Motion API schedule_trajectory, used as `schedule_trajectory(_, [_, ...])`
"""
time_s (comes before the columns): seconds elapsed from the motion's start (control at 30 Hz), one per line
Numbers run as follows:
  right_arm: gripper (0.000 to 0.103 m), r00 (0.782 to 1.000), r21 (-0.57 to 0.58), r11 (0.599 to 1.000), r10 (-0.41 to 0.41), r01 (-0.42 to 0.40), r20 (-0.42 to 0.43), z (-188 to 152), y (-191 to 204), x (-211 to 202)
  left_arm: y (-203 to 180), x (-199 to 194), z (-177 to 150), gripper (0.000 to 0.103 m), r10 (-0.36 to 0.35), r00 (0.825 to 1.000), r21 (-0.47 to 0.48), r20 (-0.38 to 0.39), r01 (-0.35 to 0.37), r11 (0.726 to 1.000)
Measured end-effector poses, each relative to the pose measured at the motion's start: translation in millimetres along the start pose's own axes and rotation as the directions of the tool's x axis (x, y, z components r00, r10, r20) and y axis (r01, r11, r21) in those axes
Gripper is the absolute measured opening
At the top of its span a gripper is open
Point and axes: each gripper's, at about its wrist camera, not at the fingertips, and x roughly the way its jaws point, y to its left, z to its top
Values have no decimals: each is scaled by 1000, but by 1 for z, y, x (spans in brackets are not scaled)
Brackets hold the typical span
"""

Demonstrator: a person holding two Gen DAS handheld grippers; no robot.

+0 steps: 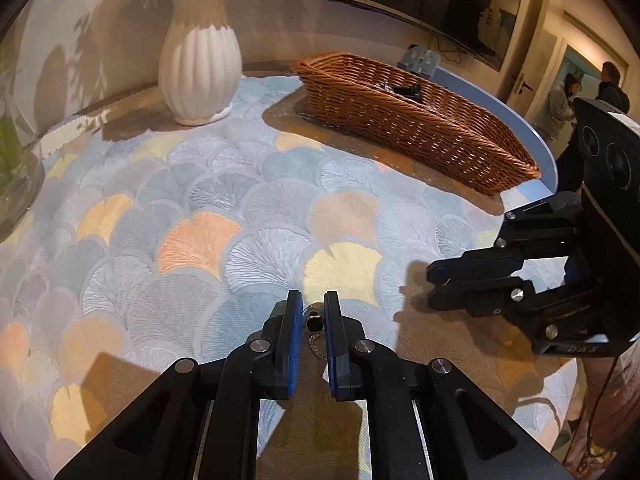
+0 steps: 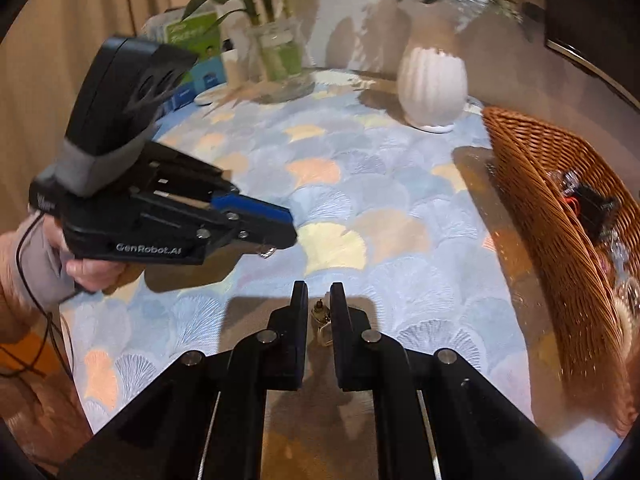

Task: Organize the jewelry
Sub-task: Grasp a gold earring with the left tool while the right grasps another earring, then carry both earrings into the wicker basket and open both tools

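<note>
1. Warm, fairly dim indoor light falls from above and behind — the white vase throws a hard shadow on the wall.
2. The wicker basket shades the tablecloth beside it.
3. Fisheye bending curves every edge, with black vignette corners.
4. The right wrist view is motion-blurred — the basket's contents smear.

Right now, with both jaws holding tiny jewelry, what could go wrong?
1. The ring is pinched only near the left gripper's tips, so it might slip onto the patterned cloth and be hard to spot.
2. The right gripper's piece is just as small and could drop before reaching the basket.
</note>
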Motion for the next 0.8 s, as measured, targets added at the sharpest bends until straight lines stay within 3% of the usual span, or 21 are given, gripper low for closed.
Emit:
schedule_trajectory(0.3, [12, 999, 37, 999, -16, 14, 38, 1, -5, -7, 8, -3, 1, 11, -4, 1000, -45, 16, 5, 999])
schedule_trajectory(0.8, [12, 983, 252, 965, -110, 70, 149, -7, -29, -61, -3, -13, 16, 11, 5, 1000, -42, 29, -3, 999])
